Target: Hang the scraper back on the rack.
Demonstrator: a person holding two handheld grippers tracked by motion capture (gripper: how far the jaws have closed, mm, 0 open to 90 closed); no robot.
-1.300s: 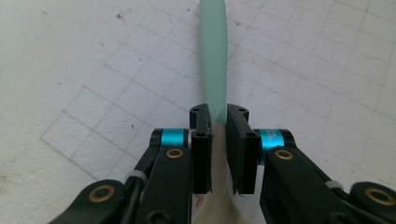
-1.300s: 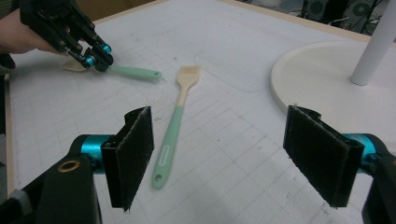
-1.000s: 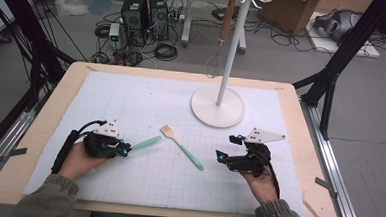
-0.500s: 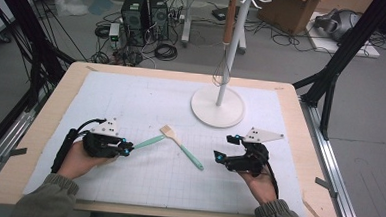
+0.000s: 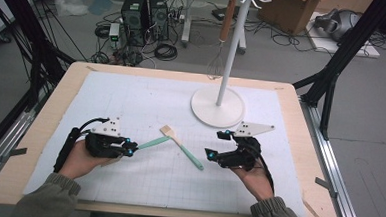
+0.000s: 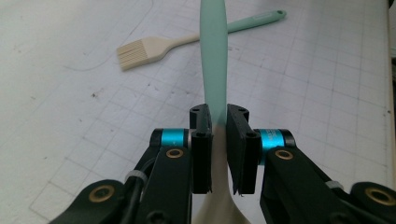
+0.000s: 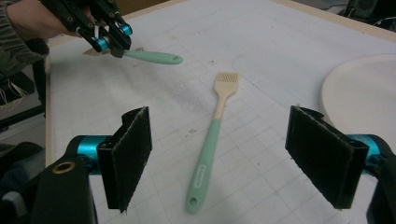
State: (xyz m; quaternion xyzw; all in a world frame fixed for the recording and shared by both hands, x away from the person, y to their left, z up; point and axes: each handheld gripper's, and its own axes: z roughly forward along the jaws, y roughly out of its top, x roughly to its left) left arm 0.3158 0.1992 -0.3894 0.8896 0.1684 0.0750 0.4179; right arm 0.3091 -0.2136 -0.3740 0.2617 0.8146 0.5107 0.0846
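Left gripper (image 6: pixel 218 140) pinches the spatula (image 6: pixel 213 60) by its neck, handle forward; right gripper (image 7: pixel 224 158) — jaws spread — faces the pastry brush (image 7: pixel 212 140), likely to grab it.

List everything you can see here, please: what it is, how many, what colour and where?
Silicone utensil with mint-green handle: one, cream head end, clamped in left gripper.
Pastry brush with mint-green handle: one, cream bristles, flat on mat centre.
White gridded mat: one, covering wooden table.
White hanging stand: one, round base, far side of mat.
Wire whisk: one, brown handle, hanging from stand.
Left gripper: black, shut.
Right gripper: black, open, empty.
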